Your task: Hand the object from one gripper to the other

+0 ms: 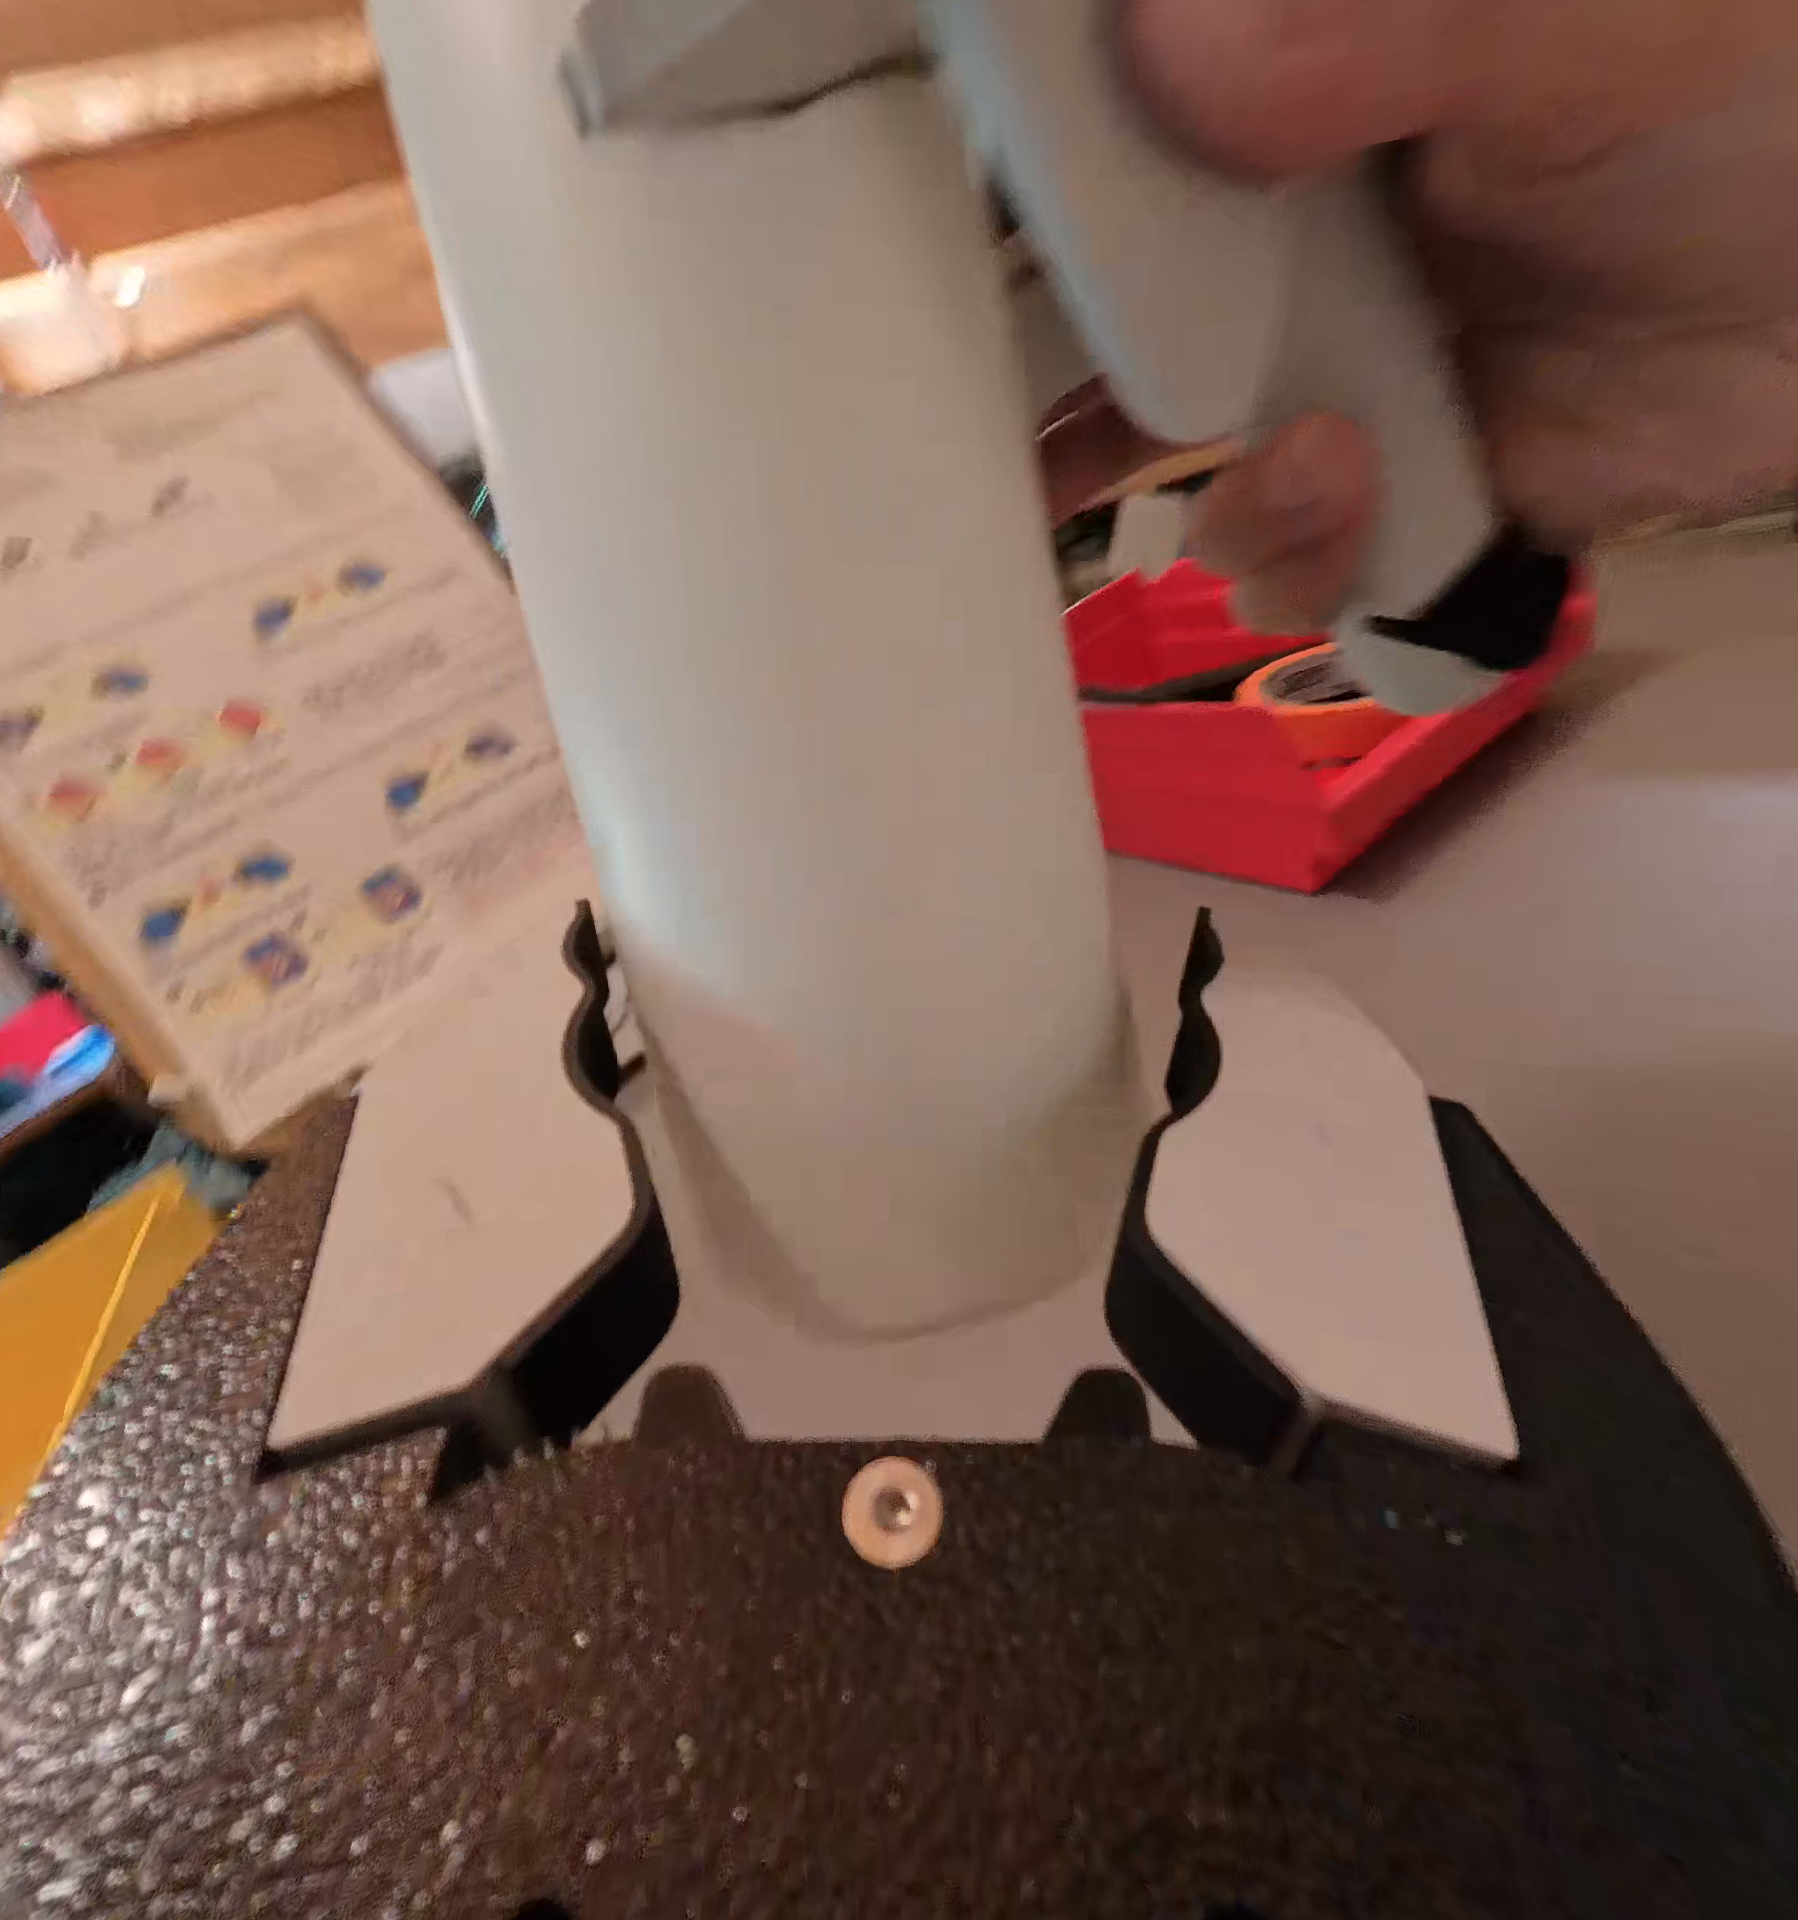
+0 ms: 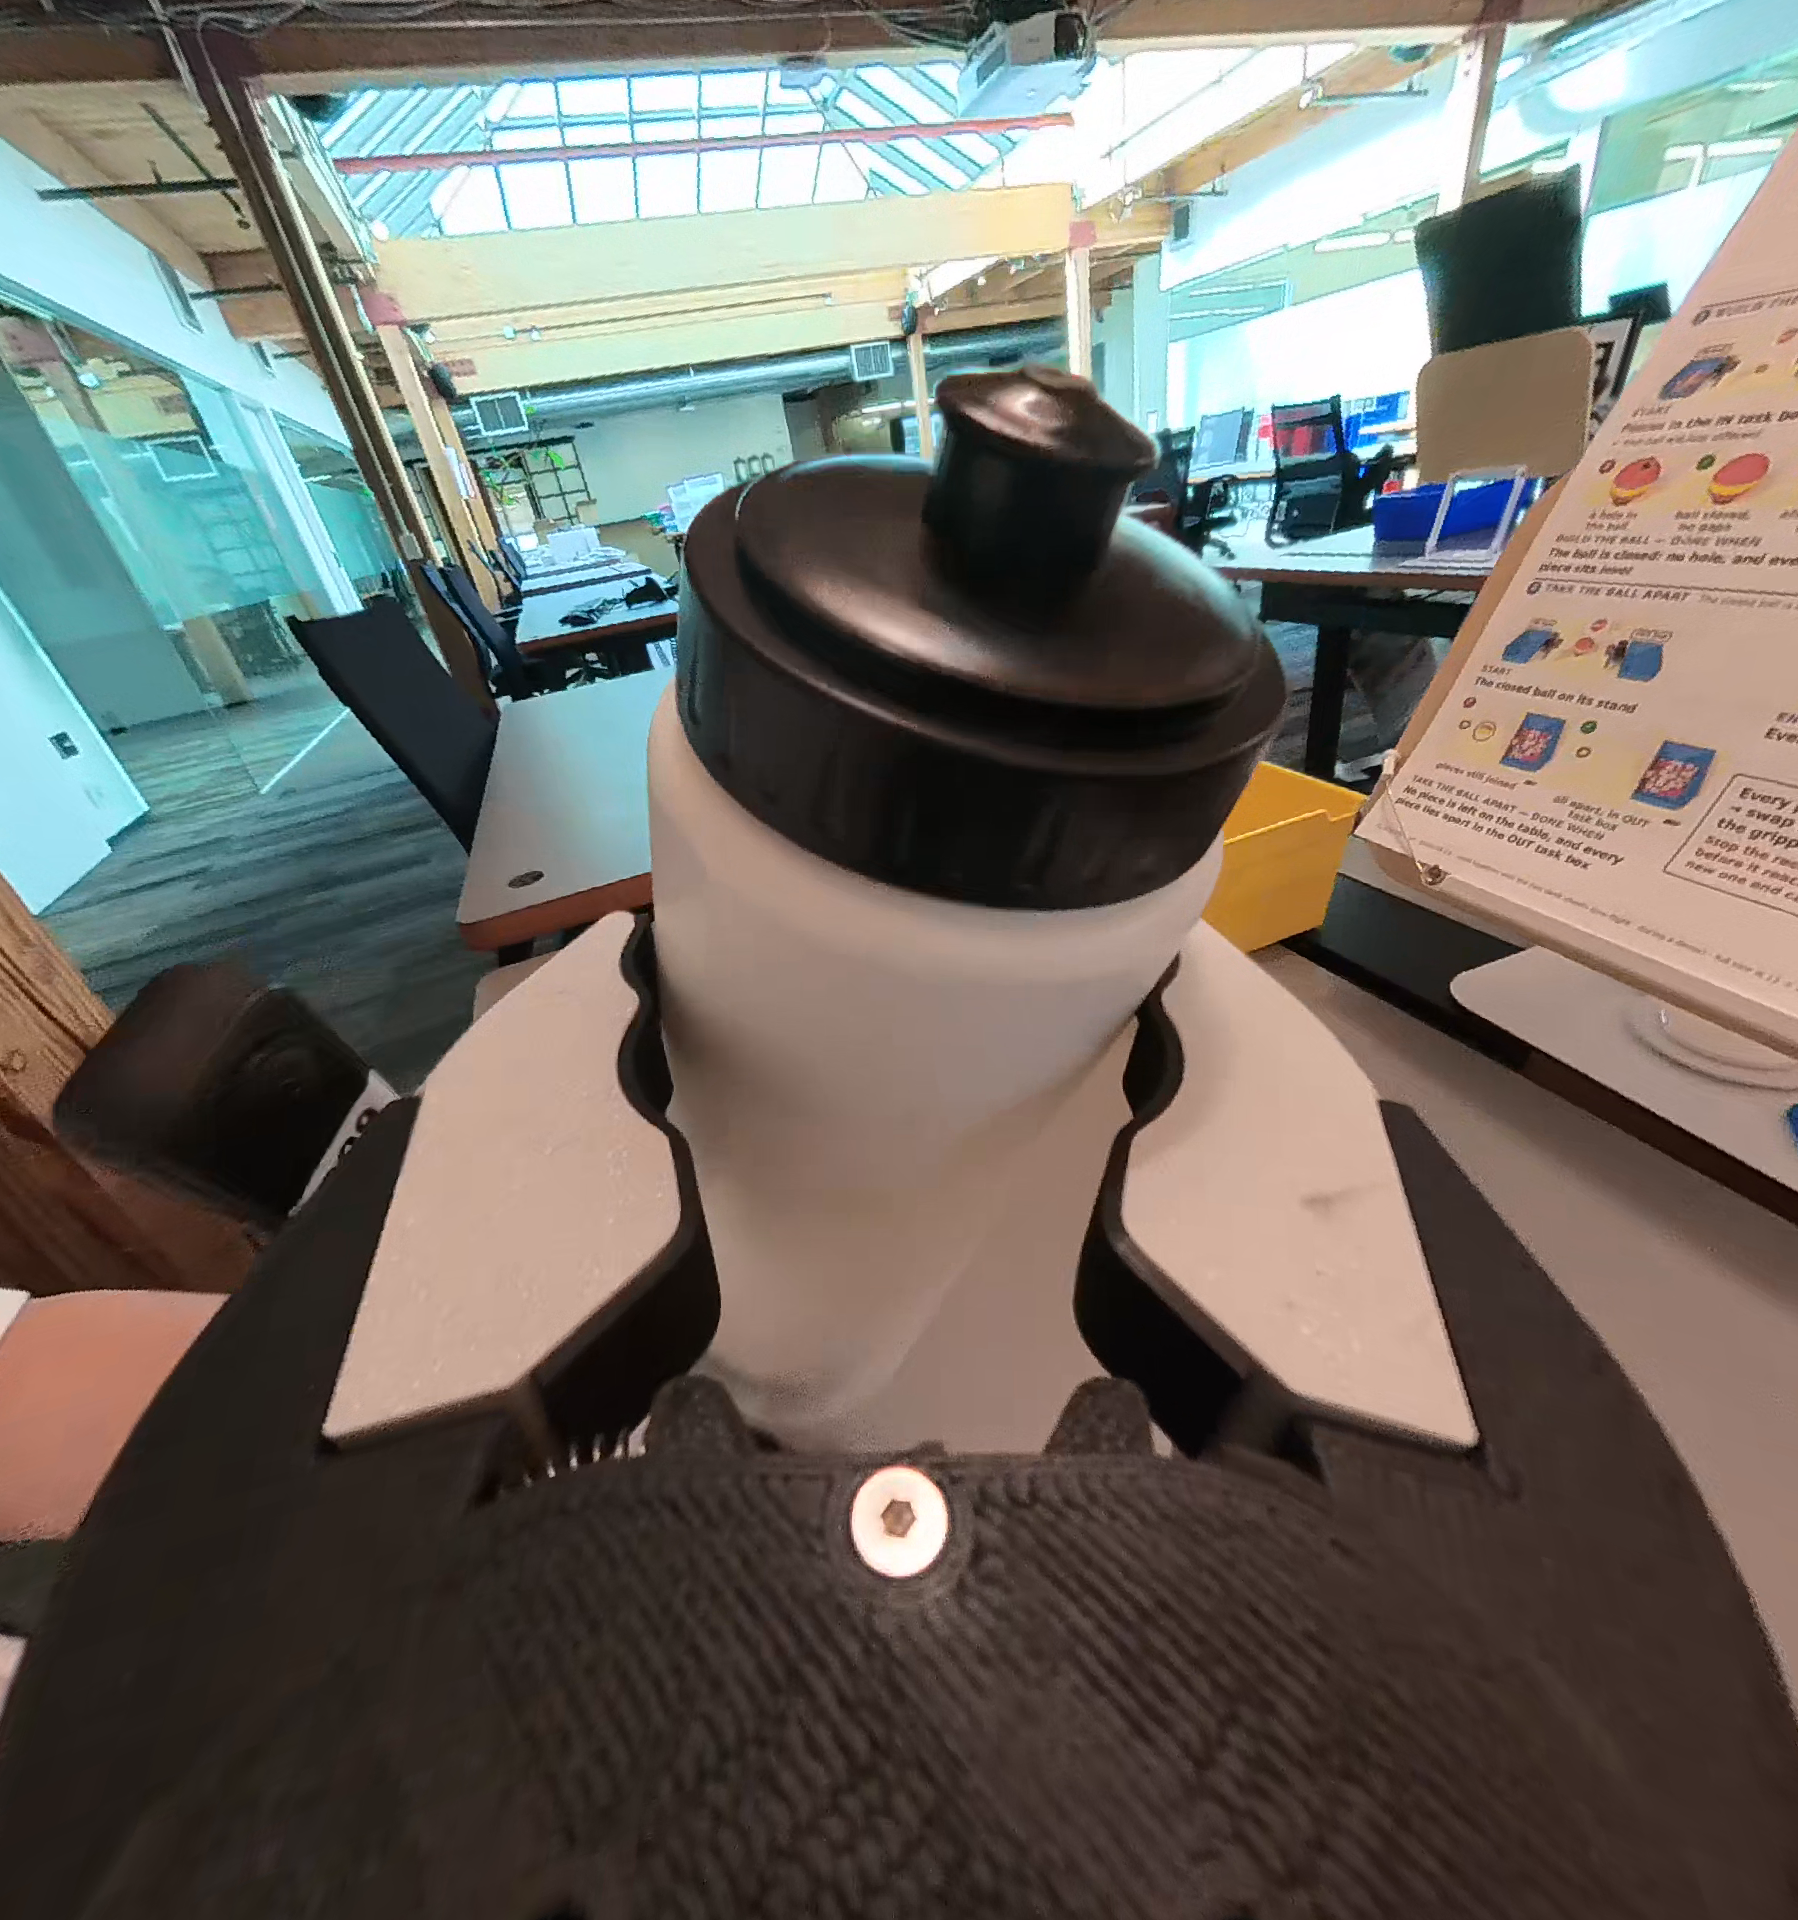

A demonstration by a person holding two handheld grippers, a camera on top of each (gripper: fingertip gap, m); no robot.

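Observation:
A white bottle [image 2: 905, 1091] with a black cap [image 2: 978, 665] stands upright in my right gripper [image 2: 905, 956], which is shut on its body below the cap. In the left wrist view the bottle [image 1: 791, 727] is blurred and its lower end sits between the fingers of my left gripper [image 1: 890, 935]. The left jaws stand around it, with a small gap showing on the right side. The right gripper's grey finger [image 1: 729, 73] shows on the bottle at the top of that view. A hand [image 1: 1601, 260] holds its handle.
A red tray [image 1: 1238, 810] with an orange tape roll [image 1: 1310, 696] lies on the grey table [image 1: 1601, 987]. A slanted instruction board [image 1: 199, 727] stands beside it, and also shows in the right wrist view [image 2: 1653, 623]. A yellow bin [image 2: 1279, 852] sits behind the table. Across from one pair of fingers to the other is roughly 9 cm.

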